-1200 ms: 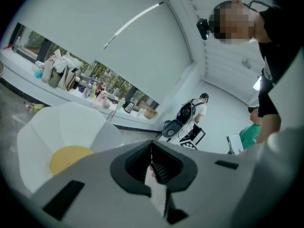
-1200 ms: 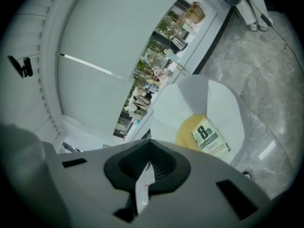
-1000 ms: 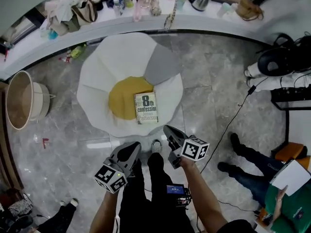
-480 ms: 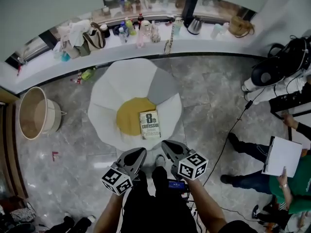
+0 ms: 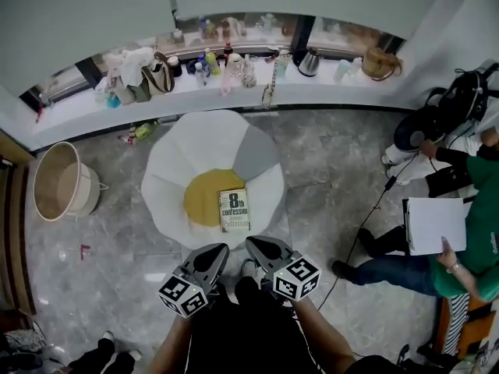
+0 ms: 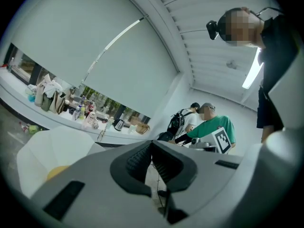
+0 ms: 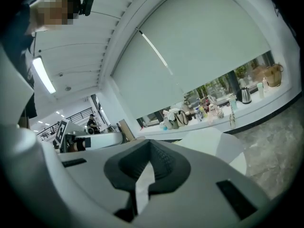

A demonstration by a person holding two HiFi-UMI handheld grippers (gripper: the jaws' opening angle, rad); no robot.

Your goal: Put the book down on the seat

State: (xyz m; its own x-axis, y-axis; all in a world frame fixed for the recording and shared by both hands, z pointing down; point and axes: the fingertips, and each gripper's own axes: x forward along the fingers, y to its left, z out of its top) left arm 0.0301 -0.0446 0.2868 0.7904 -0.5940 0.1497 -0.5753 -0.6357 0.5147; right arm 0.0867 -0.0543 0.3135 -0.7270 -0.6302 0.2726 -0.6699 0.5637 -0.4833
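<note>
The book (image 5: 235,209), with a white cover and dark print, lies flat on the yellow centre cushion (image 5: 204,198) of the white petal-shaped seat (image 5: 179,170). Nothing touches it. My left gripper (image 5: 217,250) and right gripper (image 5: 252,244) hang side by side close to my body, short of the seat's near edge. Both point toward the seat and both are shut on nothing. In the left gripper view the left gripper (image 6: 151,144) shows ribbed pads meeting at the tip, with the seat (image 6: 47,148) low at left. The right gripper (image 7: 151,144) looks the same, the seat (image 7: 209,141) beyond it.
A long window ledge (image 5: 257,92) behind the seat carries bags, bottles and a kettle. A round tan tub (image 5: 56,181) stands on the floor at left. At right stand people (image 5: 460,232), one with a white sheet, plus a backpack (image 5: 460,100) and a floor cable (image 5: 366,224).
Both grippers have risen and drawn back toward my body, and the right one has rolled. The book stays flat on the seat. People at the right have shifted closer.
</note>
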